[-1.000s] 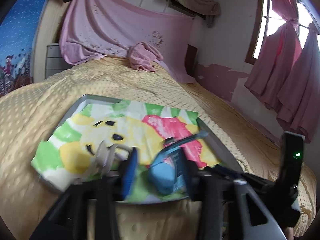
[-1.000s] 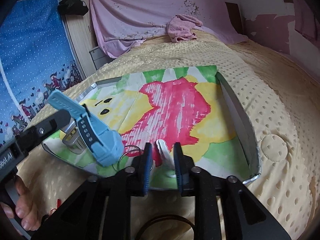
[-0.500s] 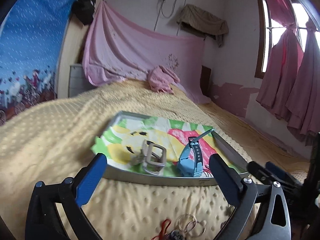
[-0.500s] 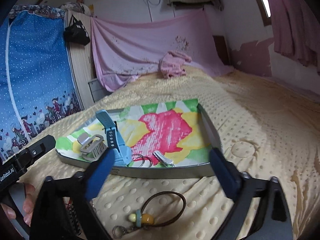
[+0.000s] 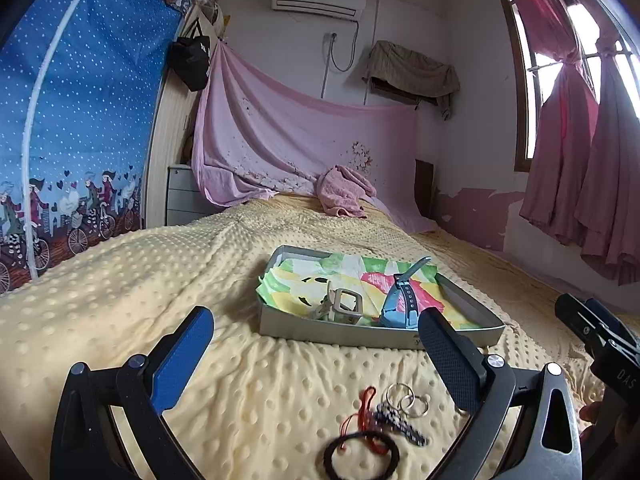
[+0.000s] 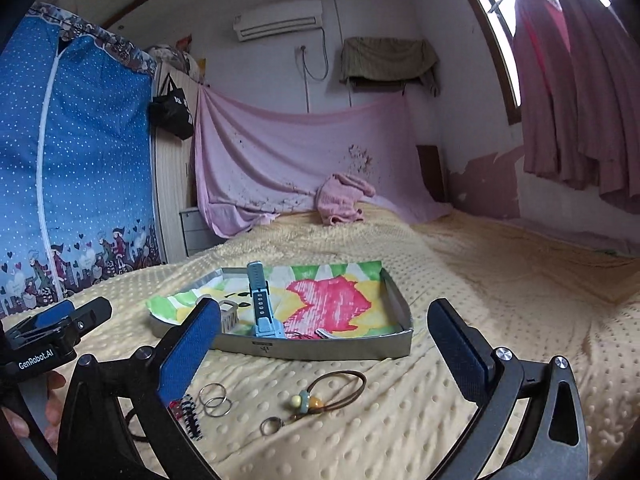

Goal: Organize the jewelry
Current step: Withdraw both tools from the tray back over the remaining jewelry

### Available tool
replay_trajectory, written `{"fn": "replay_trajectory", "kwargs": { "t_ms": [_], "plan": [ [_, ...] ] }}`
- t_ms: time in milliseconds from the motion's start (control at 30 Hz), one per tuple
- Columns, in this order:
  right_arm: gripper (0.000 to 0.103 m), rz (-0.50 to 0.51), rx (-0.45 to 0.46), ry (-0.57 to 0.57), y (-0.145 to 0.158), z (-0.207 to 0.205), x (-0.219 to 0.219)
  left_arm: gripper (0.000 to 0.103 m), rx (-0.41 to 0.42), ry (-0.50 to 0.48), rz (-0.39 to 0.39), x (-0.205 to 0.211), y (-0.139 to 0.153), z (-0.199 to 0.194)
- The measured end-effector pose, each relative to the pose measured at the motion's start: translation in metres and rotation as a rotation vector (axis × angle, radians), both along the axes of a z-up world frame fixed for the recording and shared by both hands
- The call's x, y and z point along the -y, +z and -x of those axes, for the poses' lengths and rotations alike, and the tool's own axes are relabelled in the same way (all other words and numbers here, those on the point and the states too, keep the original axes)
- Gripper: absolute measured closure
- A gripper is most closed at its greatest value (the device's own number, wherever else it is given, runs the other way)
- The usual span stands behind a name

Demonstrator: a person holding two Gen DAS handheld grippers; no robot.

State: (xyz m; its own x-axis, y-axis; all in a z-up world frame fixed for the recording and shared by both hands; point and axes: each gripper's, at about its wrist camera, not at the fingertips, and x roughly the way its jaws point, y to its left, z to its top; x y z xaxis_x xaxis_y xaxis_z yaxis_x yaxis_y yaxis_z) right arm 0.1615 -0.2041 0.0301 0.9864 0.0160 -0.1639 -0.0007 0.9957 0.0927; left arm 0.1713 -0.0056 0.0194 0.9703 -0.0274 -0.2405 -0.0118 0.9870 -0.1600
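Both grippers are hovering over the yellow dotted bedspread (image 5: 168, 280), short of the grey tray (image 5: 360, 334), which is sitting further up the bed and is lined with a painted paper sheet (image 6: 332, 300). The left gripper (image 5: 316, 340) is standing at its widest with nothing between its blue pads, its jaws having just been opening; the right gripper (image 6: 326, 334) is in the same state, also freshly opened and empty. Reading the tray from left to right, 4 pieces are already lying inside it: a pale claw hair clip (image 5: 340, 306), a blue watch (image 6: 262, 312) propped with its strap pointing upward, a thin wire ring (image 6: 298, 335) partly hidden behind the front wall, and a small white clip (image 6: 328, 334). Outside the tray, on the bedspread nearest the cameras, several pieces are still waiting, again from left to right: a black hair tie (image 5: 362, 458), a red cord (image 5: 360, 408), a black-and-white striped hair piece (image 6: 191, 420), 2 joined metal rings (image 6: 215, 400), and a brown cord loop with beads (image 6: 320, 396) ending in a small ring. By this count the sorting appears to be roughly half done, with the loose items in front still to be carried into the tray.
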Motion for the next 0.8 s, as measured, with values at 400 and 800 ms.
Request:
{"fn": "replay_trajectory", "kwargs": {
  "t_ms": [400, 800],
  "plan": [
    [0.001, 0.043, -0.010, -0.004, 0.003, 0.048, -0.004, 0.000, -0.009, -0.005, -0.039, -0.002, -0.006, 0.038],
    [0.001, 0.058, -0.036, 0.031, -0.008, 0.053, -0.006, 0.000, -0.090, -0.025, -0.018, -0.006, -0.024, 0.047]
  ]
}}
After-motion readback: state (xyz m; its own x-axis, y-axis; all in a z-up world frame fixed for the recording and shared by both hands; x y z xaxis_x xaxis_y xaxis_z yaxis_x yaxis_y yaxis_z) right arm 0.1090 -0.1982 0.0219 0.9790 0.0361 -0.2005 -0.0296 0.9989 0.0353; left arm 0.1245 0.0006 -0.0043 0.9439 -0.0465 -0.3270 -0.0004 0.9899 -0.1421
